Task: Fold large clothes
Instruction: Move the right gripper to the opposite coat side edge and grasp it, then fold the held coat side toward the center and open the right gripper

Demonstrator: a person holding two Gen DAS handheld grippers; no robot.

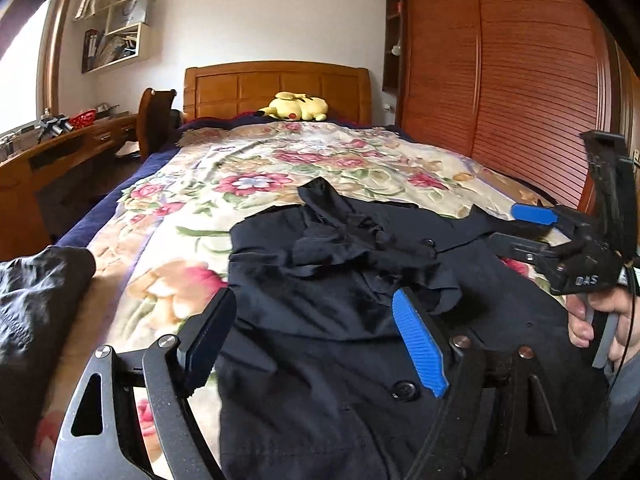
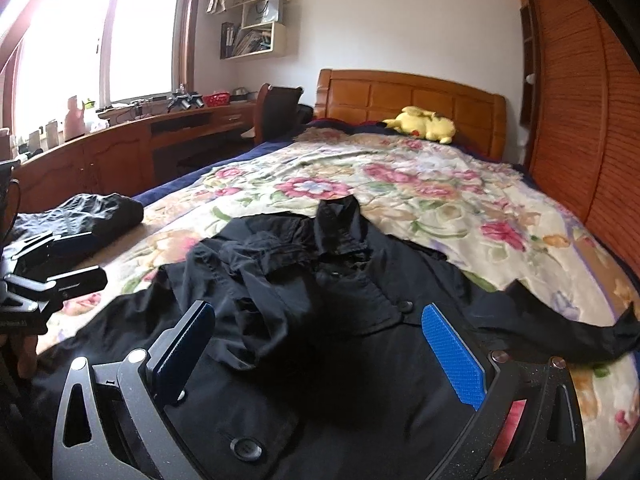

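While both tools hover over the black coat, the left gripper has its jaws spread wide with nothing clamped, cloth merely lying below. Same story for the right gripper: jaws apart, empty, poised above the coat's buttoned front, likely choosing a hem to pinch. That coat lies rumpled on the floral bedspread, collar toward the wooden headboard, one sleeve trailing away from the window side. Beside the coat sits another dark garment.
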